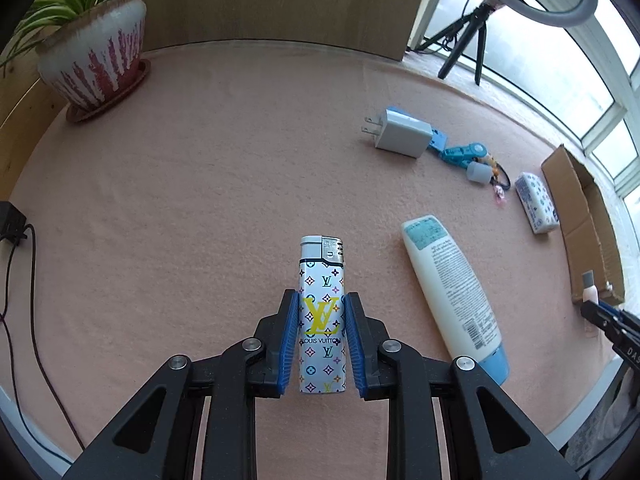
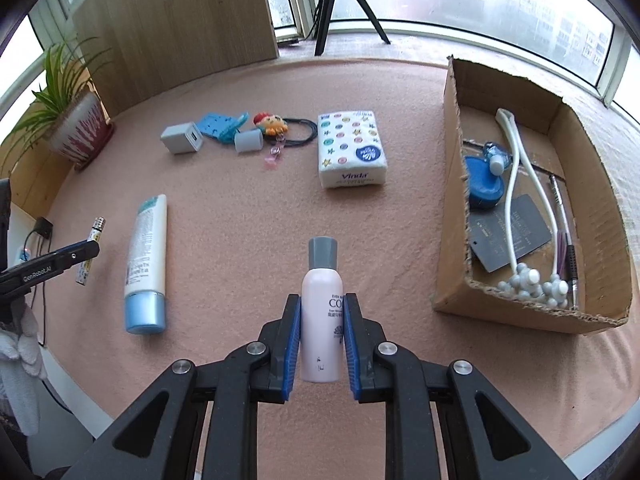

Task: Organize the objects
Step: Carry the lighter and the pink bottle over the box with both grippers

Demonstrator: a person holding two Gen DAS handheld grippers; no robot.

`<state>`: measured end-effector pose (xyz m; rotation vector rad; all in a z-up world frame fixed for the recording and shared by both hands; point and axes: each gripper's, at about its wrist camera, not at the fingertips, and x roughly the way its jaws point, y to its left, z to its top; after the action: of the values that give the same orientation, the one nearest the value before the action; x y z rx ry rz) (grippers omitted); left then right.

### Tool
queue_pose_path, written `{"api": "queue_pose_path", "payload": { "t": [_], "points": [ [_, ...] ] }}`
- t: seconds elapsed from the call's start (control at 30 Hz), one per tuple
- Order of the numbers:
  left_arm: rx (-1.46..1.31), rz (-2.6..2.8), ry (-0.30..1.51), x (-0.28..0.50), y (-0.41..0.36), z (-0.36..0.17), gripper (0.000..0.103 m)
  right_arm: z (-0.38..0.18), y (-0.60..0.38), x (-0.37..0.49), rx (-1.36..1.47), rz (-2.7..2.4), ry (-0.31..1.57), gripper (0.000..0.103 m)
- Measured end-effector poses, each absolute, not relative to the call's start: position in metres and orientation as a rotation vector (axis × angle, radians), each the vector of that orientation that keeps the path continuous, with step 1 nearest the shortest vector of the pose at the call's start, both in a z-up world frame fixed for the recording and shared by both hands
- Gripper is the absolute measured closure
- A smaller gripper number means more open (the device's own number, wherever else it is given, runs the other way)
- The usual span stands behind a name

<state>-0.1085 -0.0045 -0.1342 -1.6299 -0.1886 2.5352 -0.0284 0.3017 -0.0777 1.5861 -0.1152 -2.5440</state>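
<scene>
My left gripper (image 1: 322, 300) is shut on a white patterned lighter (image 1: 322, 280), its blue pads pressing both long sides, lifted a little off the pink mat. In the right wrist view that lighter (image 2: 91, 250) shows at the far left, held by the left gripper (image 2: 86, 248). My right gripper (image 2: 322, 300) is shut on a pale pink bottle (image 2: 321, 320) with a grey cap, also clear of the mat. The bottle's top (image 1: 589, 289) peeks in at the right edge of the left wrist view. An open cardboard box (image 2: 452, 184) stands to the right of it.
On the mat lie a white lotion tube (image 2: 146, 256) with a blue cap, a tissue pack (image 2: 351, 148), a grey charger (image 2: 181, 138), a blue clip (image 2: 222, 126) and a doll keychain (image 2: 272, 124). The box holds a white massager, pens and a blue item. A potted plant (image 1: 94, 56) stands far left.
</scene>
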Motion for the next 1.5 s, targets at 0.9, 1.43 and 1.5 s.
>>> {"api": "queue_pose_path", "payload": {
  "t": [0.9,1.43,1.5],
  "points": [
    [-1.35,2.331,-0.045,-0.161,0.211,-0.073,0.078,-0.019,0.459,-0.042,1.457,-2.8,-0.285,0.085],
    [-1.297,2.218,0.047,-0.211,0.371,-0.083,0.078,-0.041,0.503,-0.096,1.484,-2.754,-0.297,0.085],
    [-1.297,2.214,0.049,-0.215,0.38,-0.086,0.078,-0.043,0.505,-0.099,1.486,-2.754,-0.291,0.085]
  ]
}}
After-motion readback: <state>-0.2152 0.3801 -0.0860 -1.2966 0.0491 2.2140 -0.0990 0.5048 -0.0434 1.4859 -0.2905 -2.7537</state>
